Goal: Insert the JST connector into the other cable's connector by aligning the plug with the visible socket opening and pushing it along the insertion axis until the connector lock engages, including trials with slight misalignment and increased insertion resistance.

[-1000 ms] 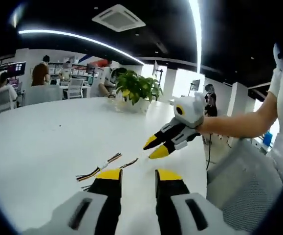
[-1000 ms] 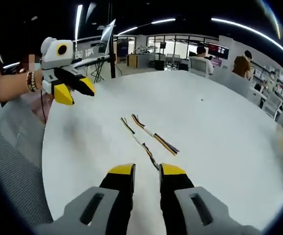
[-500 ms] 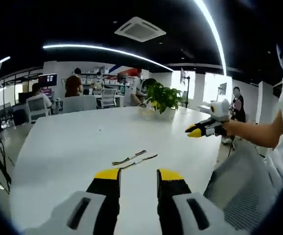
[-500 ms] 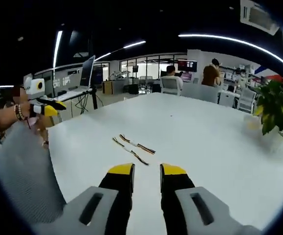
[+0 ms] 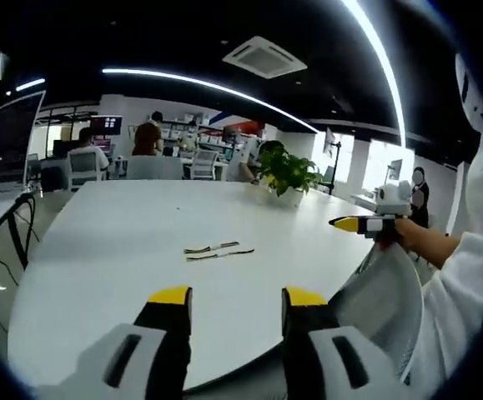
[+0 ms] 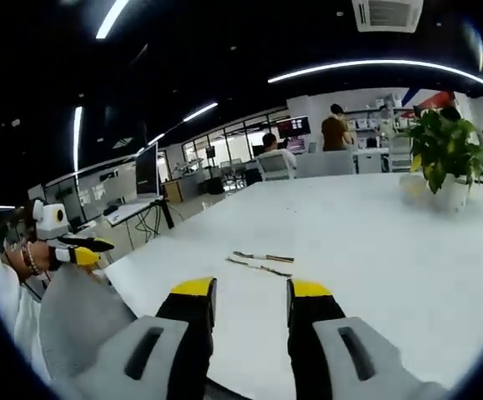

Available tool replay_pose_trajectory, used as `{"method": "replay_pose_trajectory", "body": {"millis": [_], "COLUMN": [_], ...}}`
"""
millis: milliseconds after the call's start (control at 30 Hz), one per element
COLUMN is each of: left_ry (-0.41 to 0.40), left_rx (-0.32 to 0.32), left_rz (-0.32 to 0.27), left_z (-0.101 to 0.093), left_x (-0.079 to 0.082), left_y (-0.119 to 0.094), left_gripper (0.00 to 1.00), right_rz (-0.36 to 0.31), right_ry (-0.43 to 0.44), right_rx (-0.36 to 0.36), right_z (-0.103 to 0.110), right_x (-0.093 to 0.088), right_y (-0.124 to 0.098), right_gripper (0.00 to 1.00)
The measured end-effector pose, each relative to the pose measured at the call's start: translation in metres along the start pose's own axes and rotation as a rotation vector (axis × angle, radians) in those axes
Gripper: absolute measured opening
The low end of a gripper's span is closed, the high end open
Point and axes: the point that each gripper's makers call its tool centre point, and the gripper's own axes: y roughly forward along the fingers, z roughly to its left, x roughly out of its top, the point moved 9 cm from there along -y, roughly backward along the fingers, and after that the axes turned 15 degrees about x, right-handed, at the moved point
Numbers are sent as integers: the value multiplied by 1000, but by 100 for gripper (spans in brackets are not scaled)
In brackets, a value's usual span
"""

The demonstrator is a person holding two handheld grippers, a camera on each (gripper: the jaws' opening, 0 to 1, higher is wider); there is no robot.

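Both tongs have pulled back from the counter [image 5: 99,250] since a second ago, jaws apart and empty. The two cables [image 5: 216,249] lie side by side mid-counter, now well beyond the left tongs [image 5: 237,298] and right tongs [image 6: 250,288].

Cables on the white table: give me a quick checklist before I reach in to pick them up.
1. Both cables on the table: ok, lying side by side.
2. Cables mated: not ok; they look separate.
3. Left gripper empty and open: ok.
4. Right gripper empty and open: ok.
5. Grippers near the cables: not ok, both sit back by the table's near edge.
6. Plug and socket facing each other: cannot tell, too small.
7. Plant clear of the path: ok, beyond the cables.
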Motion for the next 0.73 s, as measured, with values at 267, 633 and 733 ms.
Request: {"method": "replay_pose_trajectory", "body": {"millis": [267,633,733], "left_ry": [-64,-39,-20], "left_rx": [167,362,391], "left_rz": [-12,-57,-53], "left_z": [-1,16,17], "left_x": [-9,-16,-16], "left_y": [20,24,24], "left_gripper": [42,46,47], "right_rz": [-3,355,263], "right_ry": [-15,-356,-283], "right_rx": [-144,-215,-237], "right_z": [19,23,18], "right_x": [-4,-31,-27], "right_y": [5,17,15], "right_gripper": [45,57,55]}}
